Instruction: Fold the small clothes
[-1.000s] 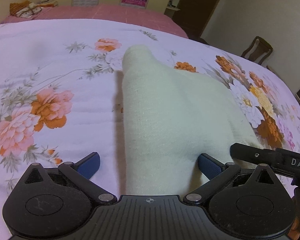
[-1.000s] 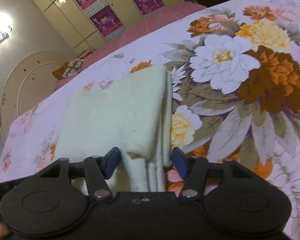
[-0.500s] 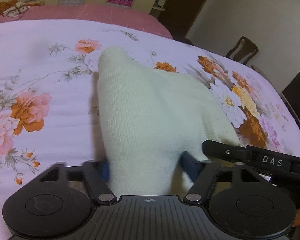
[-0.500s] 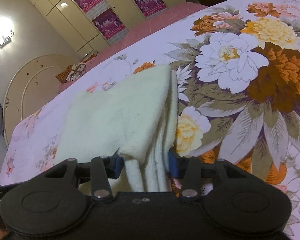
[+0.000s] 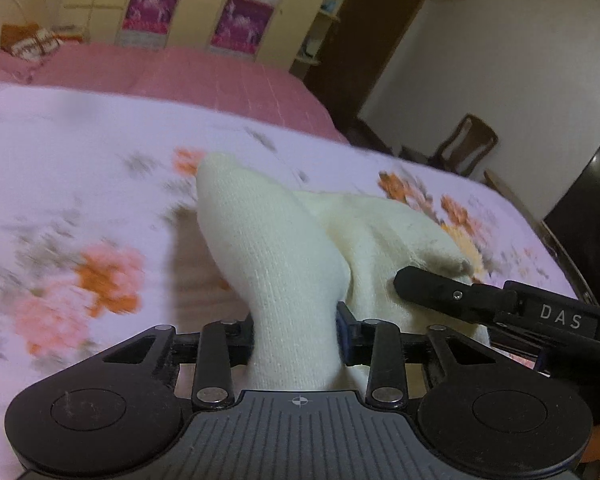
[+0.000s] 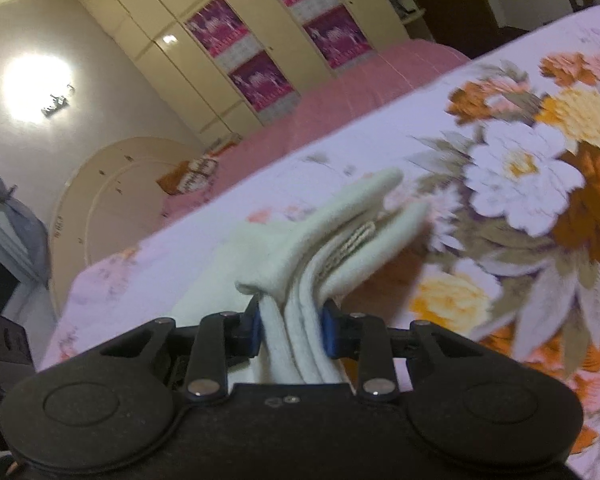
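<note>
Left gripper (image 5: 296,330): clamped on the near left edge of the cream knitted garment (image 5: 272,248); its jaws have just been closing, with the fabric pinched between the blue pads.
Right gripper (image 6: 290,326): clenched on the near right edge of the same garment (image 6: 320,236); its jaws have also just been closing, and several stacked layers of cloth are squeezed between the blue pads.
Garment, position: the near end is held up off the bed by both grippers, while the far end is seen trailing down to the bedspread; a rounded corner points away from the left wrist camera.
Garment, layers: in the right wrist view the folded layers are seen fanned apart beyond the pads, with a ribbed seam showing between them.
Right gripper in the left wrist view (image 5: 428,284): a black finger is seen just beside the cloth at the right.
Bedspread (image 5: 80,184): lilac with orange, pink and white flowers, blurred.
Pink blanket (image 5: 188,76): spread at the far end of the bed.
Wardrobe (image 6: 260,28): cream doors with magenta posters.
Wooden chair (image 5: 466,144): set beyond the bed's far right edge.
</note>
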Demonstrator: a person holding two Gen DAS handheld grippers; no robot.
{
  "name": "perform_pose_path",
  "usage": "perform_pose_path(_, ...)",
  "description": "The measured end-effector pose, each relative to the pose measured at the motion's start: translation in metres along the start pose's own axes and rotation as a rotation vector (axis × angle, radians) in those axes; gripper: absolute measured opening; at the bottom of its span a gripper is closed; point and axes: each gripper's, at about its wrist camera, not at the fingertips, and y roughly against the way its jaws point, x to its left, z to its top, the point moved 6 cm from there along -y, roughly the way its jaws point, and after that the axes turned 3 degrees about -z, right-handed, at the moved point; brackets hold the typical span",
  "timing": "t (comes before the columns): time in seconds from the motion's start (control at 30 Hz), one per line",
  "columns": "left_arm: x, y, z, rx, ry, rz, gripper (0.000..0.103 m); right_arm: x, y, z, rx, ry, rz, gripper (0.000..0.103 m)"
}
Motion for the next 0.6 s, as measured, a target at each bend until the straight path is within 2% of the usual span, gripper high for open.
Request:
perform_pose_path(0.13, 0.031, 0.042, 0.013, -0.067, 0.005, 0.031, 0.035, 0.043, -0.006, 0.000, -0.016, 0.032, 0.057, 0.028)
perform_pose_path(0.33, 0.104, 0.101, 0.024, -0.126, 0.006, 0.111, 0.035, 0.119, -0.042, -0.014, -0.007, 0.075, 0.137, 0.027)
perform_pose_path(0.47, 0.161, 0.123, 0.029, -0.144, 0.004, 0.168, 0.035, 0.164, -0.078, -0.031, 0.004, 0.089, 0.176, 0.027)
perform_pose_path(0.6, 0.212, 0.125, 0.027, -0.143, 0.021, 0.207, 0.035, 0.197, -0.117, -0.046, 0.027, 0.117, 0.191, 0.027)
